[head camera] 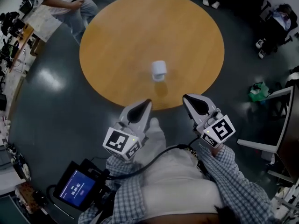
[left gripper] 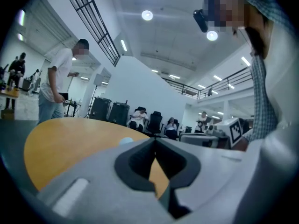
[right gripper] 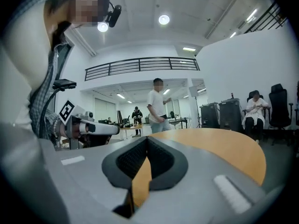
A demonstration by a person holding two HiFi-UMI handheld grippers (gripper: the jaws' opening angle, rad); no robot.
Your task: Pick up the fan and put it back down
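The fan [head camera: 159,70] is small and white and stands upright a little right of the middle of the round wooden table [head camera: 121,41]. Both grippers hover off the near table edge, short of the fan. My left gripper [head camera: 149,101] points at the table from the lower left, its jaws shut with nothing between them. My right gripper [head camera: 185,98] is beside it to the right, also shut and empty. In the left gripper view only the fan's pale top [left gripper: 125,141] peeks over the closed jaws. The right gripper view shows the table [right gripper: 219,146], not the fan.
A person [head camera: 65,1] stands at the table's far left edge. A handheld screen unit [head camera: 77,188] hangs by my left hip. A green object [head camera: 258,91] lies on the floor at right, near a desk frame [head camera: 280,120]. Seated people and black cases [left gripper: 110,111] line the far wall.
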